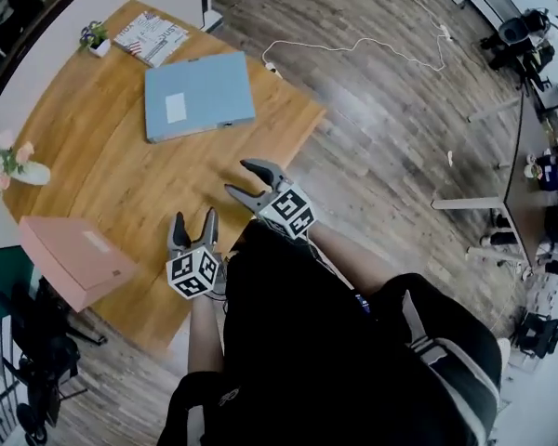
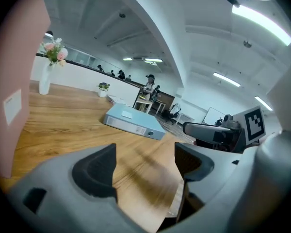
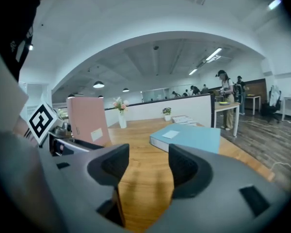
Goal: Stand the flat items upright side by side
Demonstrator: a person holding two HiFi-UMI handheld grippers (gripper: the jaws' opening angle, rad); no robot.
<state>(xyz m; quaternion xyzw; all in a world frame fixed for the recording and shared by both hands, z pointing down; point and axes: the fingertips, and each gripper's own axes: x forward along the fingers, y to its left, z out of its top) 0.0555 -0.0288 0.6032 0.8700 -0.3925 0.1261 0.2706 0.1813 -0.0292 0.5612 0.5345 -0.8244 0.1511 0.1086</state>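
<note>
A light blue binder (image 1: 200, 96) lies flat on the wooden table (image 1: 121, 175), toward its far side. A pink binder (image 1: 74, 260) stands upright near the table's left edge. Both grippers hover over the near edge, apart from either binder. My left gripper (image 1: 194, 223) is open and empty, and my right gripper (image 1: 244, 178), just to its right, is open and empty too. The left gripper view shows open jaws of the left gripper (image 2: 145, 164), with the blue binder (image 2: 133, 122) ahead and the pink binder (image 2: 9, 96) at far left. From the right gripper (image 3: 148, 164), the blue binder (image 3: 189, 137) and pink binder (image 3: 89, 120) stand ahead.
A patterned magazine (image 1: 152, 37) and a small potted plant (image 1: 93, 35) sit at the table's far corner. A vase of flowers (image 1: 14, 170) stands by the left edge. Wooden floor with a white cable (image 1: 353, 49) lies to the right, and other desks (image 1: 521, 156) stand beyond.
</note>
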